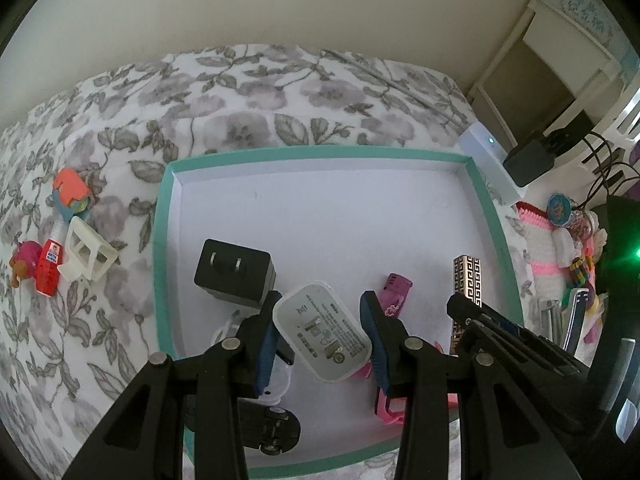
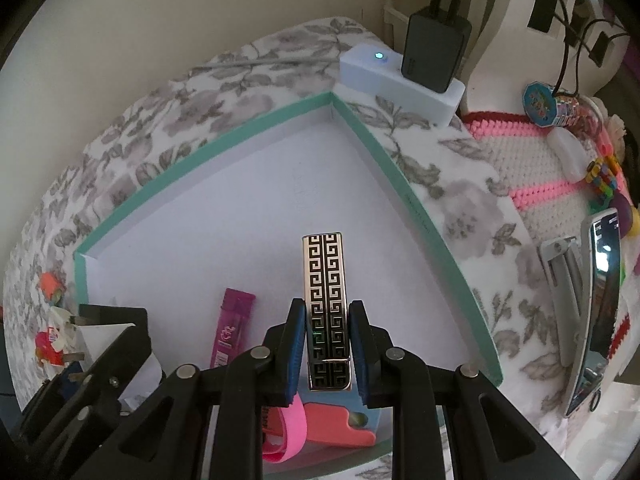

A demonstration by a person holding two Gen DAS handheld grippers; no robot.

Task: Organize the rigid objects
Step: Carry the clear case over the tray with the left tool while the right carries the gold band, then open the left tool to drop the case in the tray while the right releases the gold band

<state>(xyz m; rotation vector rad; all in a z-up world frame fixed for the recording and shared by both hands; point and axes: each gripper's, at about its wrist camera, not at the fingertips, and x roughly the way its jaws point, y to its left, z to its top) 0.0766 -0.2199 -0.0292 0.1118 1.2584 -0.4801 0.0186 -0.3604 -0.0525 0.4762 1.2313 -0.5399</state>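
Observation:
A teal-rimmed shallow box (image 1: 160,240) with a white floor lies on a floral bedspread. My left gripper (image 1: 320,320) is shut on a white plug adapter (image 1: 322,336) and holds it over the box. A black plug adapter (image 1: 236,272) and a purple lighter (image 1: 394,294) lie in the box. My right gripper (image 2: 326,344) is shut on a gold and black patterned lighter (image 2: 326,300) over the box's (image 2: 420,208) right part; the lighter also shows in the left wrist view (image 1: 468,280). A pink band (image 2: 290,432) and a coral and blue piece (image 2: 340,424) lie below it.
A white plastic frame (image 1: 86,256), a red toy (image 1: 48,270) and a coral toy (image 1: 72,192) lie on the bedspread left of the box. A white power strip (image 2: 400,80) with a black charger (image 2: 434,50) sits behind. Trinkets on a pink knit mat (image 2: 528,152) and a phone (image 2: 600,300) lie right.

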